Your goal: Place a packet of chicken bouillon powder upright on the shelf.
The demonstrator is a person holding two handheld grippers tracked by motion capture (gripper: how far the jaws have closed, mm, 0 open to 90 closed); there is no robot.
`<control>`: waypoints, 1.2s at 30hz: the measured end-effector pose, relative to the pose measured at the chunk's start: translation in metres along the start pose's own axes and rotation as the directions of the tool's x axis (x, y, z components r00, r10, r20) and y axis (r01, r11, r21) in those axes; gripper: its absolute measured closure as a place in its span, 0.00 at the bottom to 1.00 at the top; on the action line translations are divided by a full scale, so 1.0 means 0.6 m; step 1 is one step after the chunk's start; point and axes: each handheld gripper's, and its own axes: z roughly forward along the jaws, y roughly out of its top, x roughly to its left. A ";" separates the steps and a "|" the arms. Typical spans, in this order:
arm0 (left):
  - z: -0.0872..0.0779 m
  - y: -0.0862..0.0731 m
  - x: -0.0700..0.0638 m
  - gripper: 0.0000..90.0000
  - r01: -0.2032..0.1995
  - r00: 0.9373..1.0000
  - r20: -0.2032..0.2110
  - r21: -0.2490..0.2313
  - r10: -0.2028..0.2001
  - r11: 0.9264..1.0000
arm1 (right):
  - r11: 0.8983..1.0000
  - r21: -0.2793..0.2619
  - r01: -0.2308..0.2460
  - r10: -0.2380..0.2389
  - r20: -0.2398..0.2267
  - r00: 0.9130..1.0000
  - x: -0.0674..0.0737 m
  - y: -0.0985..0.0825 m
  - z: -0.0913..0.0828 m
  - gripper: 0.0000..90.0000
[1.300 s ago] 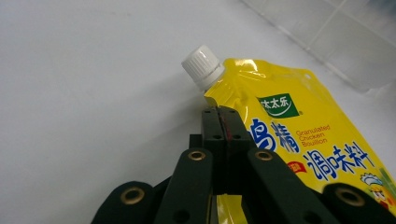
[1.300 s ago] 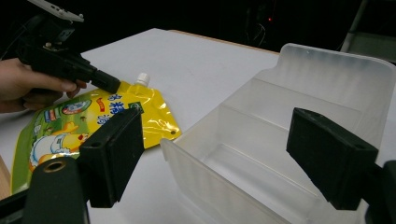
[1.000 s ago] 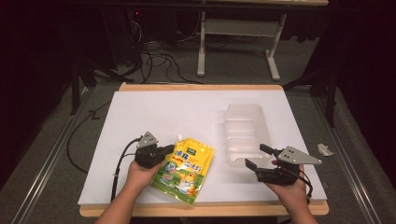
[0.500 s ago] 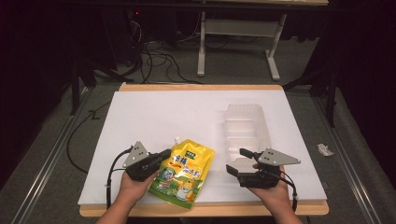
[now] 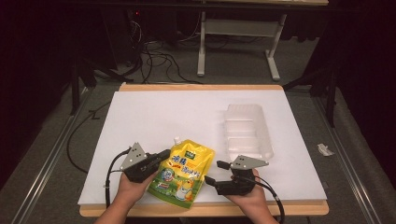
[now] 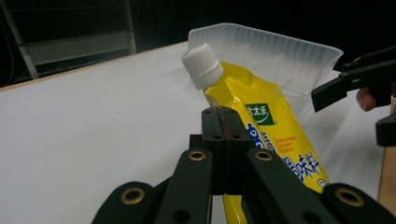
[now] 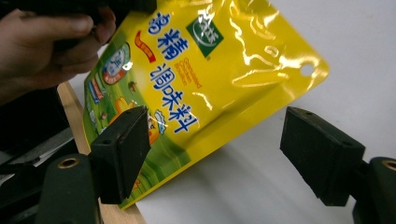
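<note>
Pouch sits right ahead of the open right gripper [image 5: 211, 172]

Left gripper [image 5: 164, 156] is clamped on the yellow pouch [image 5: 183, 171] edge, spout pointing away; right jaws are wide, empty.

Far and left table [image 5: 154, 116]: bare white, open passage.
Right centre: clear plastic tray [image 5: 245, 130], blocks that side.
Near edge: yellow pouch [image 5: 182, 172] between left gripper [image 5: 164, 155] and right gripper [image 5: 215, 171], narrow gaps.
Tray to pouch: slim open strip.
</note>
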 end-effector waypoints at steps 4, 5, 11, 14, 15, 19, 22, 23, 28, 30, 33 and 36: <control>-0.001 0.000 -0.001 1.00 0.007 1.000 0.006 -0.001 -0.007 1.000 | 0.998 0.047 -0.034 0.034 -0.010 0.999 -0.001 -0.009 0.024 0.27; -0.001 0.001 -0.001 1.00 0.010 1.000 0.007 -0.001 -0.010 1.000 | 0.998 0.053 -0.036 0.037 -0.014 0.999 -0.002 -0.010 0.028 0.27; -0.002 0.001 -0.003 1.00 0.012 1.000 0.013 -0.003 -0.012 1.000 | 0.996 0.069 -0.061 0.064 -0.035 0.997 -0.003 -0.014 0.046 0.32; -0.003 0.002 -0.004 1.00 0.017 1.000 0.016 -0.005 -0.017 1.000 | 0.996 0.060 -0.069 0.071 -0.048 0.996 -0.004 -0.013 0.048 0.43; -0.003 0.004 -0.005 1.00 0.027 1.000 0.016 -0.008 -0.027 1.000 | 0.996 0.053 -0.074 0.077 -0.047 0.996 -0.006 -0.013 0.047 0.48; -0.007 0.011 -0.006 1.00 0.039 0.999 0.023 -0.021 -0.038 0.999 | 0.994 0.017 -0.104 0.105 -0.069 0.992 -0.014 -0.010 0.036 0.66; -0.010 0.019 -0.009 1.00 0.055 0.998 0.032 -0.040 -0.054 0.998 | 0.995 -0.020 -0.097 0.096 -0.073 0.993 -0.015 -0.005 0.024 0.78; -0.010 0.021 -0.010 1.00 0.057 0.998 0.034 -0.046 -0.056 0.997 | 0.995 -0.030 -0.098 0.095 -0.078 0.992 -0.015 -0.002 0.021 0.81; -0.011 0.028 -0.018 1.00 0.055 0.998 0.046 -0.061 -0.052 0.997 | 0.993 -0.060 -0.106 0.100 -0.095 0.991 -0.018 0.007 0.009 0.89; -0.011 0.031 -0.021 1.00 0.059 0.997 0.052 -0.071 -0.055 0.996 | 0.991 -0.077 -0.106 0.098 -0.104 0.990 -0.017 0.013 0.001 0.92; -0.011 0.037 -0.030 1.00 0.053 0.996 0.070 -0.088 -0.047 0.995 | 0.988 -0.114 -0.103 0.091 -0.110 0.990 -0.017 0.022 -0.011 0.96; -0.011 0.039 -0.035 1.00 0.051 0.996 0.079 -0.092 -0.044 0.994 | 0.985 -0.142 -0.098 0.083 -0.109 0.991 -0.018 0.028 -0.021 0.98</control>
